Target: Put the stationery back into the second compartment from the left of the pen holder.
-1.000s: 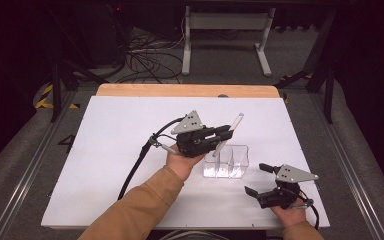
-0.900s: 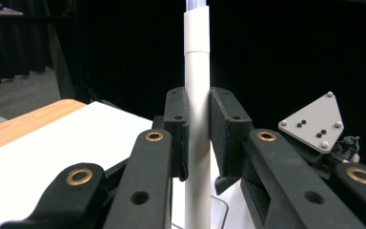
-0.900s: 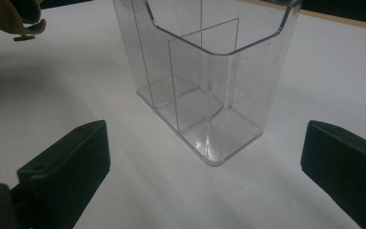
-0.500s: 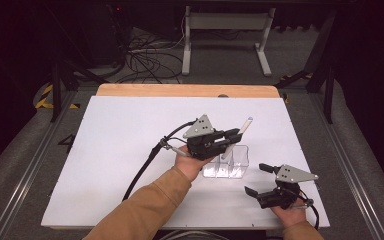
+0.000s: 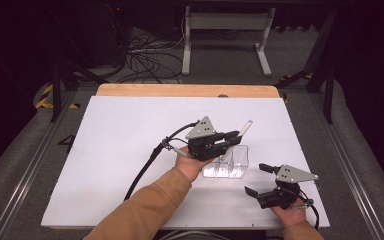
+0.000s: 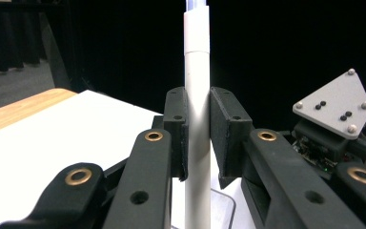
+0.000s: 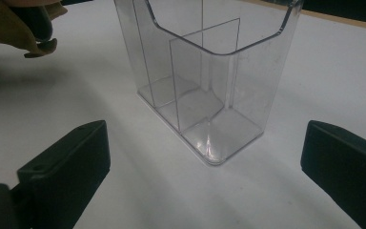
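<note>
The left gripper [image 5: 228, 140] holds a white tube [image 5: 244, 128] pinched between its jaws, just above the clear holder [image 5: 227, 165] standing on the white surface [image 5: 115, 145]. The tube is not yet in a compartment; lowering it in remains. The right gripper [image 5: 256, 181] rests spread wide, near right. The right gripper view reveals the holder's [image 7: 205, 81] empty divided compartments; the left gripper view shows the tube [image 6: 197, 124] clamped upright.

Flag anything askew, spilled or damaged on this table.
Nothing stands out. The clear holder stands upright and intact, its compartments bare. The left tongs grip a white tube squarely; the right tongs rest open nearby.
</note>
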### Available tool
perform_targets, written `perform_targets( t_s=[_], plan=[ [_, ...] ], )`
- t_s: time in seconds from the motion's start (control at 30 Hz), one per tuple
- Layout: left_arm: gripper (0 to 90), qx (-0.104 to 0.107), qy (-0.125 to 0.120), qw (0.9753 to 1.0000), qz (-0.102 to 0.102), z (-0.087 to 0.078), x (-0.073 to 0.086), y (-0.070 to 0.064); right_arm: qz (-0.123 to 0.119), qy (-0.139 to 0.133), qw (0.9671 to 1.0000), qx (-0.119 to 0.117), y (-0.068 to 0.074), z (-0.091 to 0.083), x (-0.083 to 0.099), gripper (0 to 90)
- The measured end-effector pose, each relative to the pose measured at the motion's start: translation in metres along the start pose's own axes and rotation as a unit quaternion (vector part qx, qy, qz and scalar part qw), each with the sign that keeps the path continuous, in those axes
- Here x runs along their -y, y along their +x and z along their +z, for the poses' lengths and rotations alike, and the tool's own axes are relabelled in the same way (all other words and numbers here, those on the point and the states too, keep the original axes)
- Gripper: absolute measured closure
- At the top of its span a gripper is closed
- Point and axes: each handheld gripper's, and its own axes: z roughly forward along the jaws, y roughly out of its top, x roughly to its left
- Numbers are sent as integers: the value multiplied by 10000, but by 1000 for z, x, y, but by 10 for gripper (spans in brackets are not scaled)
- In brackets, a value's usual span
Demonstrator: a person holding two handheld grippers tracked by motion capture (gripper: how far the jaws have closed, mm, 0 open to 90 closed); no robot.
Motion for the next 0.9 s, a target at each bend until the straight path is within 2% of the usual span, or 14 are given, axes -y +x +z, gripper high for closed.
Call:
perform_targets(
  t_s=[0.1, 0.6, 0.63, 0.7, 0.73, 0.77, 0.9],
  plan=[
    [781, 46, -18, 10000, -66, -1, 1, 1, -3, 3, 10000, 2, 0, 0, 0, 32],
    [777, 51, 374, 9993, 61, 2, 8, -2, -7, 2, 10000, 0, 0, 0, 0, 32],
    [750, 51, 376, 9993, 50, 1, 8, -2, -8, 1, 10000, 0, 0, 0, 0, 32],
    [590, 76, 383, 9992, 3, -1, 7, -1, -10, -3, 10000, -5, 0, 0, 0, 32],
    [519, 12, 397, 9992, 50, -3, 6, -1, 1, -7, 10000, -1, 0, 0, 0, 32],
    [432, -55, 410, 9991, 134, -6, 4, -1, 6, -9, 10000, 2, -1, 0, 0, 32],
    [260, -315, 408, 9974, 513, -19, -2, -4, 33, -29, 10000, -3, -2, 0, -1, 32]
  ],
)
